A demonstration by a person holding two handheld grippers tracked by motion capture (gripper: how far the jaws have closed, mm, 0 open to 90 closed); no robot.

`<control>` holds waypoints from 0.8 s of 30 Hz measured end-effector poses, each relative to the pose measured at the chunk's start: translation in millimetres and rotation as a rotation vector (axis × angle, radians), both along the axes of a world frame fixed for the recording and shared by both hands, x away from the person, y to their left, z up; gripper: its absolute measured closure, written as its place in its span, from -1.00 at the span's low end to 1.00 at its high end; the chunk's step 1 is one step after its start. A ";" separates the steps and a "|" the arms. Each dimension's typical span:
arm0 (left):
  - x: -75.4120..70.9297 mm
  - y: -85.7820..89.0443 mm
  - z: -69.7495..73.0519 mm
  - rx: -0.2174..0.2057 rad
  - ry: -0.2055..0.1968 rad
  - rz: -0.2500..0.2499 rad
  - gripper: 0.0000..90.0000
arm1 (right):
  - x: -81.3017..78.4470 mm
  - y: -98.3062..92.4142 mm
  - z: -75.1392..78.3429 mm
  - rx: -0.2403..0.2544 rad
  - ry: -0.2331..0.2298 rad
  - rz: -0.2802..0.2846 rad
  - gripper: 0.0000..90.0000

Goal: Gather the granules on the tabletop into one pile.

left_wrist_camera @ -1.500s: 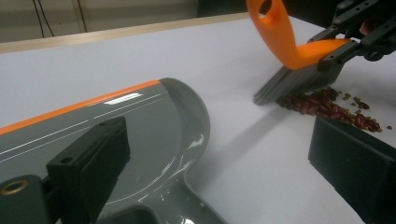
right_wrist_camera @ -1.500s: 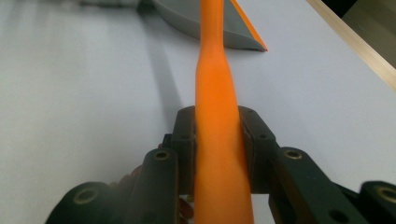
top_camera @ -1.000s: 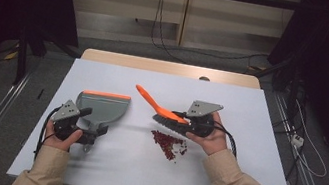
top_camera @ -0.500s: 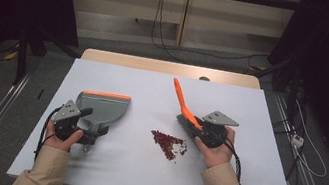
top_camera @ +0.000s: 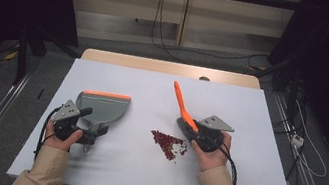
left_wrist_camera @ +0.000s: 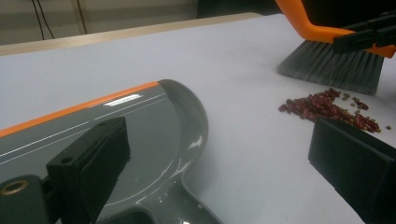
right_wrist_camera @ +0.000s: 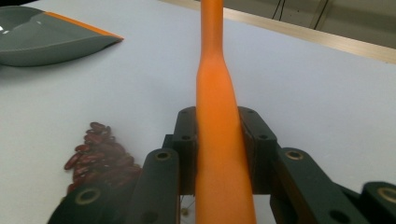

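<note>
Orange brush (top_camera: pixel 181 106) is clamped in the right tongs (top_camera: pixel 206 136), bristles just beside the red beans (top_camera: pixel 168 143). The left tongs (top_camera: pixel 76 126) stand open astride the grey dustpan's (top_camera: pixel 103 108) handle. Short strokes toward the left tongs should be favoured; bare counter (top_camera: pixel 152 90) lies between, edges well apart

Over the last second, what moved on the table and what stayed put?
The right gripper swung the brush from lying across the beans to their right side, its handle now pointing away from the person, still clamped. The left gripper, dustpan and beans stayed put.
</note>
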State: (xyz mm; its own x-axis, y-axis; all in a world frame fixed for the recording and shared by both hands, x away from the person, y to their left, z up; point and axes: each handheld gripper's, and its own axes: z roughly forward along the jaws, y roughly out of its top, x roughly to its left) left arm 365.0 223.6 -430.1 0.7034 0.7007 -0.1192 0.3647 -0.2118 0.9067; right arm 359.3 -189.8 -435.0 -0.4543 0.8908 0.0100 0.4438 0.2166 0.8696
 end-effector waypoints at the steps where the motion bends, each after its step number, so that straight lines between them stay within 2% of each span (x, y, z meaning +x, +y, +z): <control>1: -0.1 -0.1 0.0 0.001 0.001 0.000 -0.88 | -1.4 2.6 -0.4 -0.004 -0.004 -0.004 0.59; 8: -0.1 0.2 0.1 -0.005 0.000 0.005 -0.88 | -5.6 16.4 -1.8 -0.012 -0.014 -0.013 0.59; 11: 0.2 -0.5 -0.3 0.000 0.002 -0.001 -0.88 | -5.9 20.6 -2.3 -0.001 -0.016 -0.013 0.58; 13: 0.4 -0.8 -0.5 0.002 0.002 -0.001 -0.88 | -5.9 23.4 -2.4 0.027 -0.009 -0.004 0.58; 17: 0.4 -1.8 -0.9 0.004 0.004 -0.007 -0.88 | -6.6 30.4 -2.7 0.017 -0.017 0.004 0.58; 19: 0.4 -1.6 -0.9 0.004 0.005 -0.004 -0.88 | -6.2 33.1 -2.9 0.034 -0.011 0.010 0.58; 24: 0.5 -0.6 -0.5 0.000 0.003 -0.001 -0.88 | -6.5 40.1 -3.5 0.031 -0.024 0.012 0.58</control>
